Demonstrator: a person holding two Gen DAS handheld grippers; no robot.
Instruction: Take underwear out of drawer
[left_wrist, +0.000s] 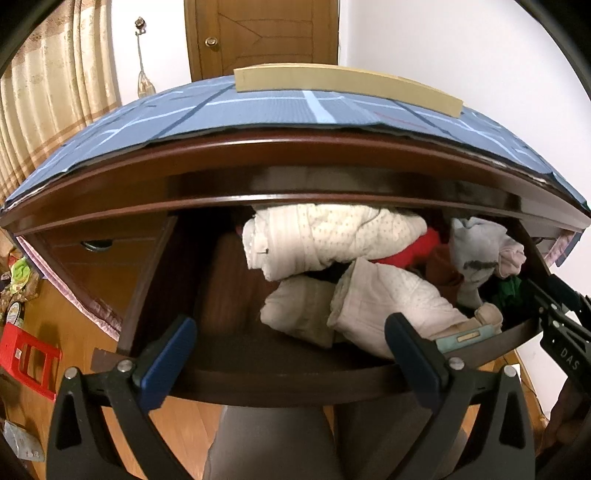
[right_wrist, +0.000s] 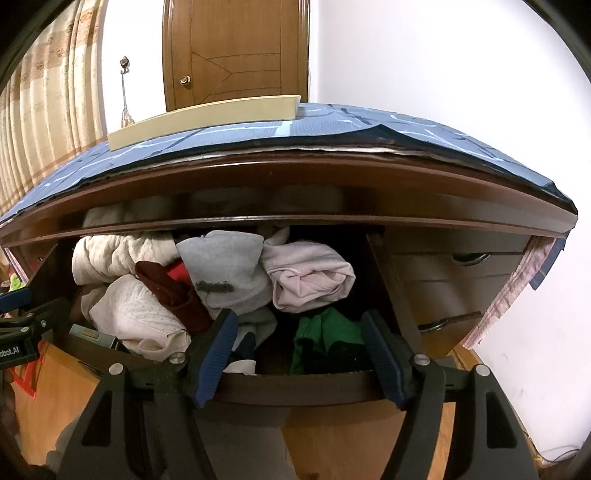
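The drawer (right_wrist: 295, 384) is standing pulled out of the dark wooden dresser (right_wrist: 280, 184) and is stuffed with rolled and bundled clothes. The right gripper (right_wrist: 299, 350) is hovering at the drawer's front edge with its jaws spread wide and nothing between them, aimed over the green garment (right_wrist: 325, 328) at the front and toward the pale pink roll (right_wrist: 306, 277) just behind it. The left gripper (left_wrist: 291, 350) is likewise gaping wide and empty at the front edge, nearer the drawer's left half, facing the cream rolls (left_wrist: 332, 236). Which bundle is the underwear I cannot tell for certain; the pink roll looks likeliest. It is lying with its long axis running roughly across the drawer, rolled end pointing toward the drawer's right wall. A good grab probably means reaching down over the front edge and closing across the roll's short side, pinching one bundle only.
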